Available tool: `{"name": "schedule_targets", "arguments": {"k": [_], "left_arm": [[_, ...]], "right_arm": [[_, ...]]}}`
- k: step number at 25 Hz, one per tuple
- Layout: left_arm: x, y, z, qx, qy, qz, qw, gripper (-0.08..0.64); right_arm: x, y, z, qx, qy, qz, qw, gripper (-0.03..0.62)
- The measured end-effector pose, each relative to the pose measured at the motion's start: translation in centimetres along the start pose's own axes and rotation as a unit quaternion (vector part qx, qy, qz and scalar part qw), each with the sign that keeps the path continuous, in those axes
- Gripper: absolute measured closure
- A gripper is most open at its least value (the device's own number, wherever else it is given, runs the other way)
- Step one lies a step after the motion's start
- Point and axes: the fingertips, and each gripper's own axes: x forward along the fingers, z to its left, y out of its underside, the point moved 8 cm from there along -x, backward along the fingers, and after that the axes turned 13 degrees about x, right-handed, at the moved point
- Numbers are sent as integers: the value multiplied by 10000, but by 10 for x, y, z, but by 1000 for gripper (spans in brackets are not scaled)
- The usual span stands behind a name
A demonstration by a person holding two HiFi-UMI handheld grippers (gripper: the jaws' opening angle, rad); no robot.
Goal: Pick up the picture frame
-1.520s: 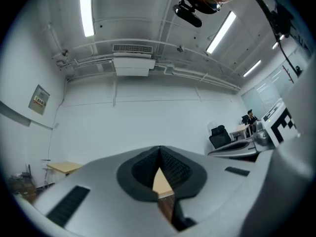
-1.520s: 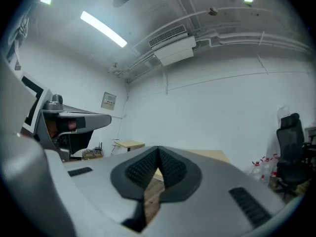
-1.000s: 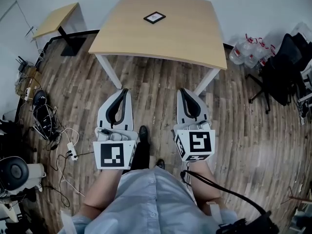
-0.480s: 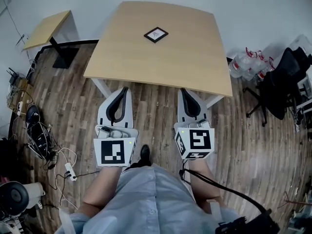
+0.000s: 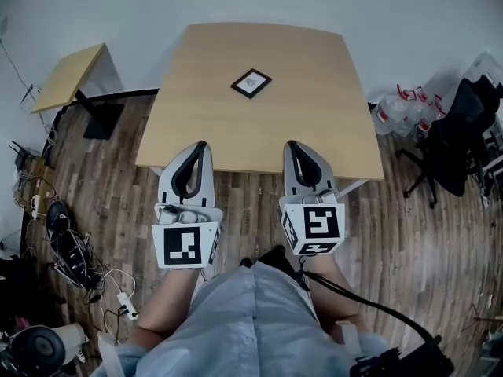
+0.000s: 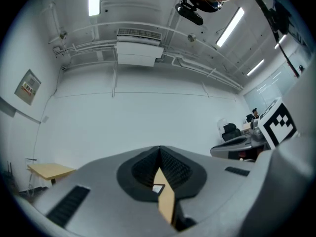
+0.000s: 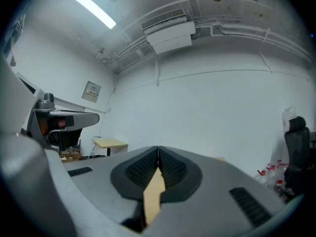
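both grippers hang at the near edge of the light wooden table (image 5: 314, 124), pointing across it. the left gripper (image 5: 200, 145) has its jaws pressed together with nothing between them, and the right gripper (image 5: 290, 144) is the same, pads closed on air. the picture frame (image 5: 251, 83) lies flat on the tabletop, well ahead of both tips and roughly between their two lines, perhaps a shade nearer the right one (close call). it looks about square, so there's no real long axis to speak of; it sits turned diamond-wise, one corner aimed back at the person. my read: either hand has to reach forward and inward, and open first. the count: one picture frame, two grippers, two tables with the small side table (image 5: 67, 77) at left, one office chair (image 5: 460, 124).
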Motion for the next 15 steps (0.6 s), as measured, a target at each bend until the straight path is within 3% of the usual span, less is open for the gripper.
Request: {"name": "schedule_targets", "arguments": {"k": [8,15], "left_arm": [[39,28,-11,78,308,322,9990,558],[95,42,-7,227,193,570,9979,558]], "right_arm": [[33,16,-27,128,59,256,9996,591],[92,19,-59,255,-174,388,9988,591]]}}
